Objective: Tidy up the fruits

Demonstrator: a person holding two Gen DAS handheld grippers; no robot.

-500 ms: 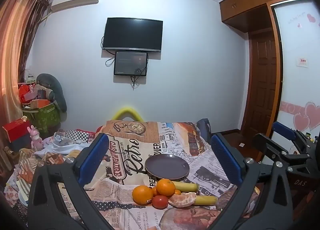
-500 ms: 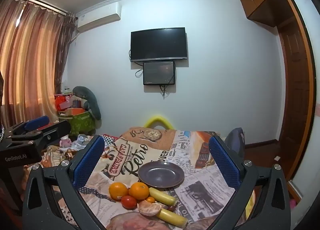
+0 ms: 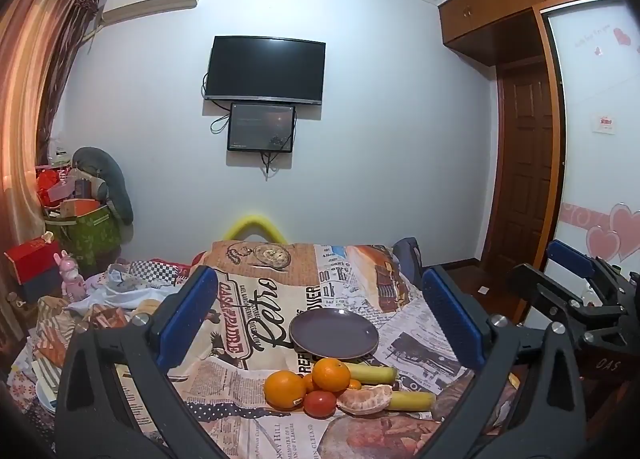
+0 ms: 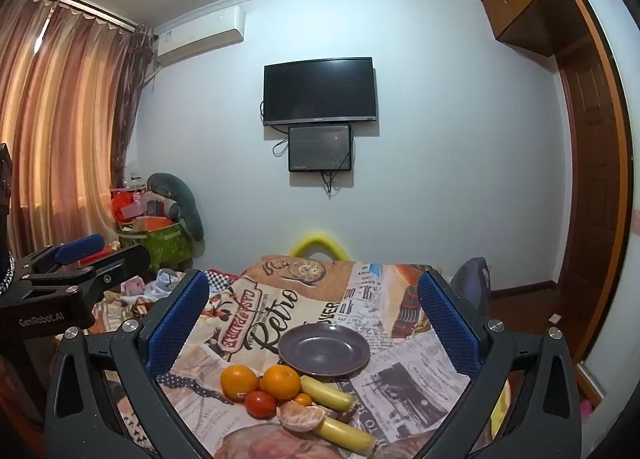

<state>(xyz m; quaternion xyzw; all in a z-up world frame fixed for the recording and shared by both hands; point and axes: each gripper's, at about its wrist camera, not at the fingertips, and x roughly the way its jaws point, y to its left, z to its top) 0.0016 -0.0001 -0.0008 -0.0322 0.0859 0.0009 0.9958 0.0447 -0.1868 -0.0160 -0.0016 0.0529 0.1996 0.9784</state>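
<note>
Your left gripper [image 3: 318,317] and right gripper [image 4: 312,319] both gape wide, holding nothing; the oranges [image 4: 280,381] half-hide a small fruit [image 4: 303,399] behind.

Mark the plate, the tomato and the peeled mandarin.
plate [image 4: 324,351]: right wrist view, bare centre.
tomato [image 4: 260,404]: right wrist view, top skin.
peeled mandarin [image 3: 365,399]: left wrist view, middle segments.

Between the blue-padded black tongs [image 4: 312,319], a dark purple plate [image 4: 324,349] sits. Nearer lie orange oranges [image 4: 239,382], a red tomato [image 4: 260,404] and yellow bananas [image 4: 328,393]. The tabletop [image 4: 400,387] wears a newspaper print.
</note>
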